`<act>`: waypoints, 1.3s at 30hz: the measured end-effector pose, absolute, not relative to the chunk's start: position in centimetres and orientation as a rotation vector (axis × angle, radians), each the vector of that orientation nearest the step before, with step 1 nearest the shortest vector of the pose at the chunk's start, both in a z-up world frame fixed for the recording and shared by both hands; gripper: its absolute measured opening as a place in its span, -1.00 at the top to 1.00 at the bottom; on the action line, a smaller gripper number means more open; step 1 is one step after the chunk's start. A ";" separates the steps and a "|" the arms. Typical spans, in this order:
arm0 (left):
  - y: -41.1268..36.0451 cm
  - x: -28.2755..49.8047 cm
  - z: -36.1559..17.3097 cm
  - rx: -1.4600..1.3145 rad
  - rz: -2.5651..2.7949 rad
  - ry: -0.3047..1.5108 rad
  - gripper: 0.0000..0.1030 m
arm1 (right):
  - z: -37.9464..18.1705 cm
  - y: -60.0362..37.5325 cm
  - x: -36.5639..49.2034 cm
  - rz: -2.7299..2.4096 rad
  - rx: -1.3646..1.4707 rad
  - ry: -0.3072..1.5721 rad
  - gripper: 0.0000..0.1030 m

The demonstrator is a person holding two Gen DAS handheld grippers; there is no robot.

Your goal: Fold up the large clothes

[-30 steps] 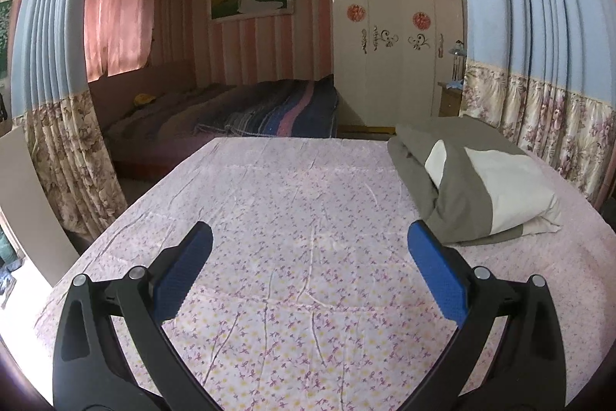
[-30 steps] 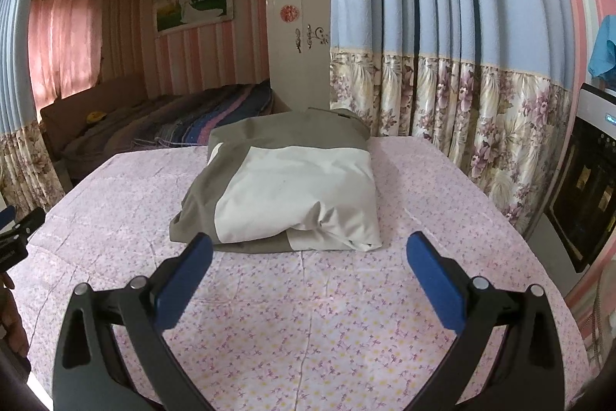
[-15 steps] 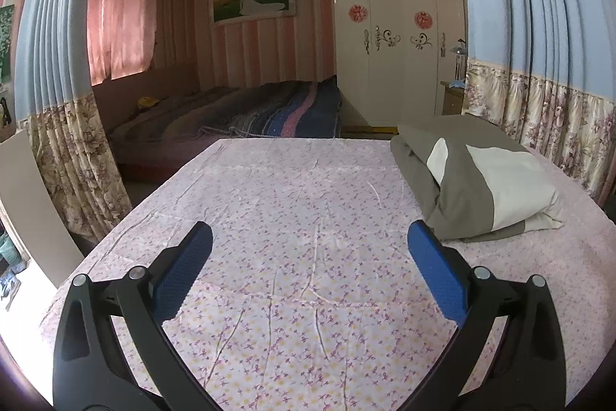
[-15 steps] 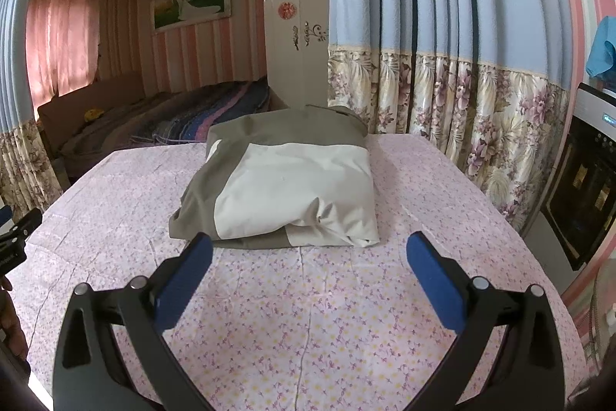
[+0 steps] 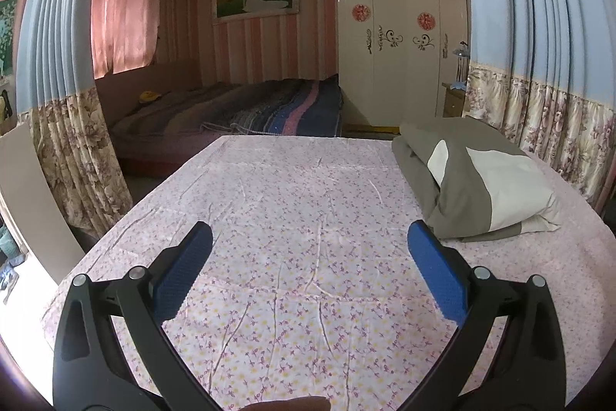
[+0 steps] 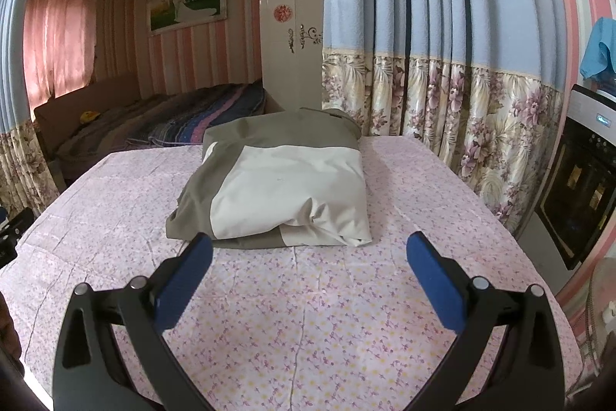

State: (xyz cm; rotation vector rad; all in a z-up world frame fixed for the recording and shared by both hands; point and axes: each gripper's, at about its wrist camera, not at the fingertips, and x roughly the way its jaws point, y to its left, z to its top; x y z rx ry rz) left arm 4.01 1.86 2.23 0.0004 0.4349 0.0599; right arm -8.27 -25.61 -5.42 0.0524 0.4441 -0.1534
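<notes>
Garment: a folded olive-and-cream garment [image 6: 285, 187] is laid on the floral sheet [image 6: 308, 314], toward its far right part; in the left wrist view the same garment [image 5: 477, 180] is seen at the right edge.
Long axis: the bundle is seen to run away from the right gripper, its cream panel facing up and its layered open edges turned toward the camera.
Surroundings: a blue floral-hemmed curtain [image 6: 442, 64] is hung just beside the table's right side; a dark oven [image 6: 577, 187] is placed beyond it; a striped bed [image 5: 238, 110] and a white wardrobe [image 5: 396, 45] are set well behind.
Obstructions: the sheet between grippers and garment is bare.
Left gripper [image 5: 310, 257]: blue pads are spread wide; nothing is held.
Right gripper [image 6: 308, 257]: pads are spread wide, near the garment's front edge; whether the left pad touches it cannot be told.
</notes>
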 end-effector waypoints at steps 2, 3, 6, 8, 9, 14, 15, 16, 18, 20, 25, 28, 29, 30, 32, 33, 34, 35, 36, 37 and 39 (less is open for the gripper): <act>1.8 3.8 2.3 0.004 0.059 0.434 -0.94 | -5.3 -25.6 -8.3 -0.158 0.047 0.439 -0.96; 1.9 3.7 2.3 0.005 0.059 0.432 -0.94 | -5.3 -25.6 -8.4 -0.159 0.044 0.437 -0.96; 1.8 3.6 2.5 0.004 0.059 0.430 -0.94 | -5.3 -25.4 -8.7 -0.160 0.042 0.433 -0.96; 1.8 3.5 2.5 0.003 0.057 0.429 -0.94 | -5.3 -25.4 -8.7 -0.159 0.041 0.434 -0.96; 1.8 3.4 2.6 0.004 0.056 0.426 -0.94 | -5.3 -25.3 -8.6 -0.162 0.040 0.434 -0.96; 1.8 3.2 2.9 -0.002 0.057 0.424 -0.94 | -5.1 -25.2 -8.9 -0.163 0.039 0.429 -0.96; 1.8 3.1 3.0 -0.003 0.059 0.423 -0.94 | -5.0 -25.2 -8.9 -0.163 0.038 0.428 -0.96; 1.9 3.1 3.1 -0.004 0.064 0.421 -0.94 | -5.1 -25.2 -8.9 -0.162 0.039 0.429 -0.96; 2.0 3.1 3.2 -0.006 0.064 0.418 -0.94 | -4.9 -25.3 -8.9 -0.162 0.038 0.428 -0.96; 2.0 3.0 3.2 -0.007 0.065 0.417 -0.94 | -4.8 -25.4 -9.0 -0.163 0.038 0.426 -0.96; 2.0 3.1 3.3 -0.005 0.059 0.424 -0.94 | -4.5 -25.6 -9.0 -0.161 0.040 0.426 -0.96; 2.0 3.1 3.3 -0.002 0.061 0.427 -0.94 | -4.3 -25.5 -8.9 -0.158 0.039 0.424 -0.96; 2.0 3.2 3.3 -0.002 0.061 0.428 -0.94 | -4.3 -25.6 -8.8 -0.157 0.037 0.423 -0.96; 2.0 3.1 3.3 -0.004 0.063 0.427 -0.94 | -4.3 -25.6 -8.6 -0.155 0.035 0.423 -0.96; 2.0 3.3 3.2 -0.007 0.062 0.430 -0.94 | -4.3 -25.7 -8.4 -0.154 0.032 0.425 -0.96; 2.0 3.4 3.1 -0.008 0.060 0.432 -0.94 | -4.3 -25.7 -8.4 -0.154 0.032 0.424 -0.96; 2.0 3.5 3.1 -0.006 0.059 0.435 -0.94 | -4.4 -25.7 -8.3 -0.155 0.033 0.426 -0.96; 2.1 3.6 3.0 -0.004 0.057 0.438 -0.94 | -4.4 -25.7 -8.3 -0.153 0.036 0.427 -0.96; 2.1 3.7 2.9 -0.003 0.057 0.439 -0.94 | -4.4 -25.7 -8.3 -0.150 0.040 0.427 -0.96; 2.1 3.8 2.8 -0.003 0.056 0.441 -0.94 | -4.4 -25.7 -8.1 -0.150 0.040 0.429 -0.96; 2.1 3.9 2.7 0.000 0.054 0.443 -0.94 | -4.7 -25.8 -7.9 -0.153 0.037 0.434 -0.96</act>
